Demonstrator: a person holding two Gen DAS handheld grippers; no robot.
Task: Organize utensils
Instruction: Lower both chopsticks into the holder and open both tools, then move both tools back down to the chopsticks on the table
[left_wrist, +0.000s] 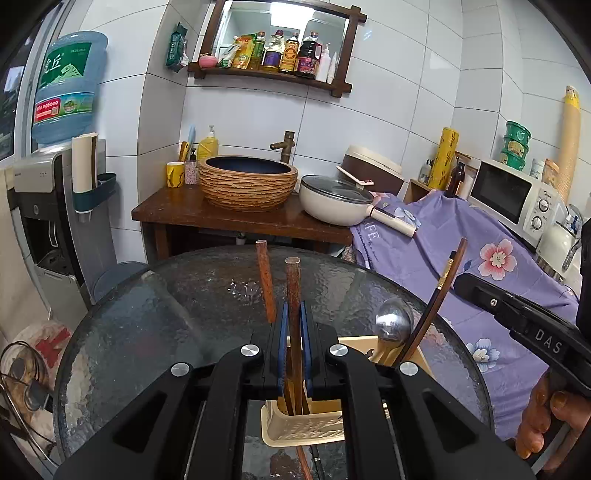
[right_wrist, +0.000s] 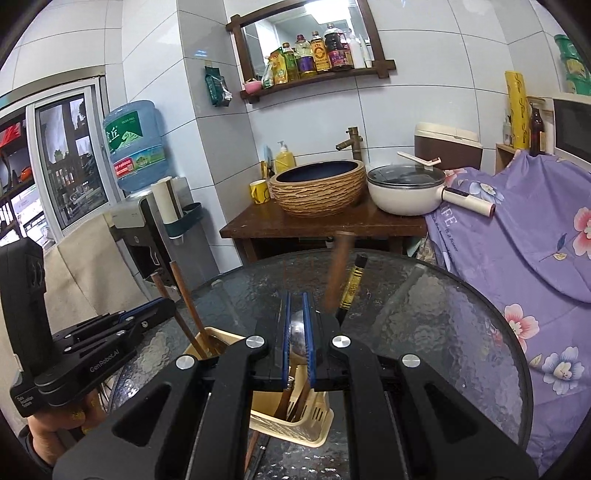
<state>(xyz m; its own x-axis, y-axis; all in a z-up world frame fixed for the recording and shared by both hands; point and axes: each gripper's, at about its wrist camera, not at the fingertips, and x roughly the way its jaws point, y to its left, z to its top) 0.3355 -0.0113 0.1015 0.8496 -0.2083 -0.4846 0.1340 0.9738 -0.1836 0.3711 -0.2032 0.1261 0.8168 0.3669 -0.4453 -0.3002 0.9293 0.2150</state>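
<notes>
Both utensils' lower ends vanish inside the cream basket.

Two wrist fisheyes, aimed forward and slightly downward.
Both were held close over the utensil basket; glass table and basin were shared.

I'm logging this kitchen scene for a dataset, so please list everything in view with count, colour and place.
round textured glass table: one, dark, foreground
cream slotted plastic utensil basket: one, on the table
brown wooden chopstick: one, in left gripper, over the basket
shiny metal spoon: one, silver, in right gripper
woven-pattern basin: one, tan, wooden counter
cream lidded pan: one, beside the basin
white microwave: one, right
blue water jug: one, left
left gripper: black, shut
right gripper: black, shut
</notes>
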